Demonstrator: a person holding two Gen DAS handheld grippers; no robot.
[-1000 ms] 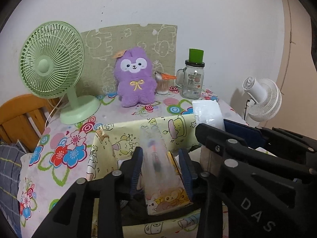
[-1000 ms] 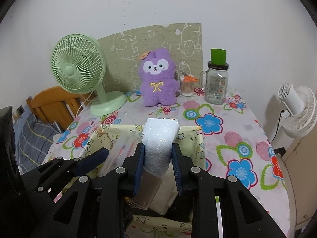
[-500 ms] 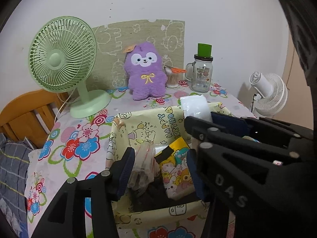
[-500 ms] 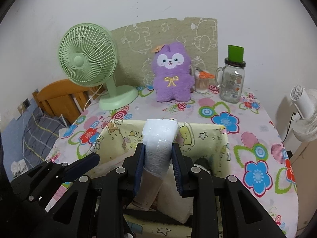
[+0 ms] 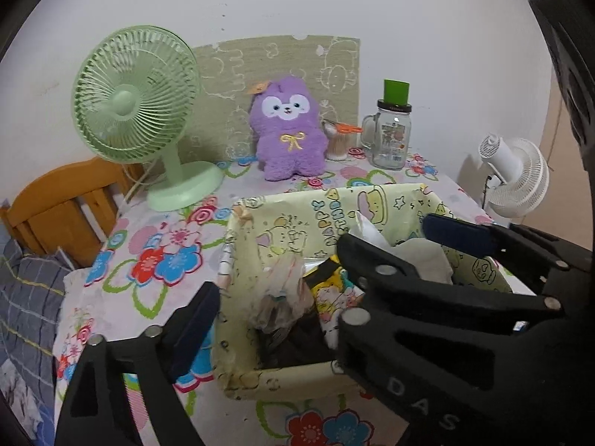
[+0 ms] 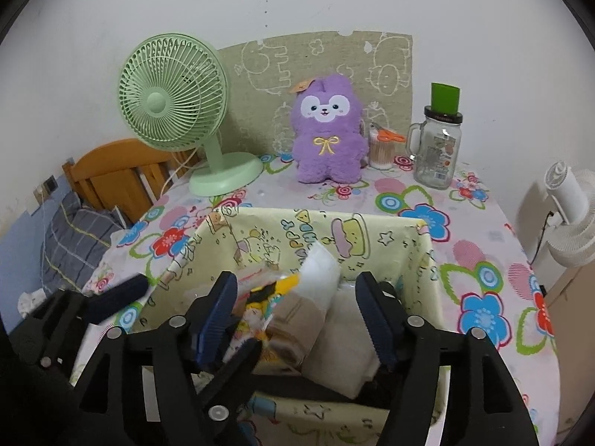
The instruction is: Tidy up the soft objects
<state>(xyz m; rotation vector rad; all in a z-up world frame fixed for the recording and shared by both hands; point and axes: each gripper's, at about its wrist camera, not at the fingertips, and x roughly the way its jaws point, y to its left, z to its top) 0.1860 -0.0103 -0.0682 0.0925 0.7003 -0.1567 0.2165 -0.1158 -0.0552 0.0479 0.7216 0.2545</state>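
A yellow cartoon-print fabric basket [image 5: 297,223] [image 6: 372,234] stands on the flowered table. My left gripper [image 5: 293,316] hovers over its near left part with its jaws opening. A clear plastic packet [image 5: 282,290] lies loose in the basket between them, beside a yellow cartoon pouch [image 5: 334,290]. The left gripper's right finger is hidden behind my right gripper. My right gripper [image 6: 297,297] is over the basket too, its jaws opening. A white wrapped pack [image 6: 319,275] leans between its pads, untouched, on folded cream cloth [image 6: 334,338]. A purple plush [image 5: 288,137] [image 6: 327,133] sits upright at the back.
A green desk fan [image 6: 174,104] stands at the back left. A glass jar with a green lid [image 6: 438,148] and a toothpick cup with orange scissors [image 6: 383,148] are at the back right. A wooden chair [image 5: 67,208] is on the left, a white fan [image 5: 517,178] off the table's right edge.
Both grippers opened wide. The left let go of the clear packet, which dropped into the basket. The right released the white pack, which now leans inside the basket.
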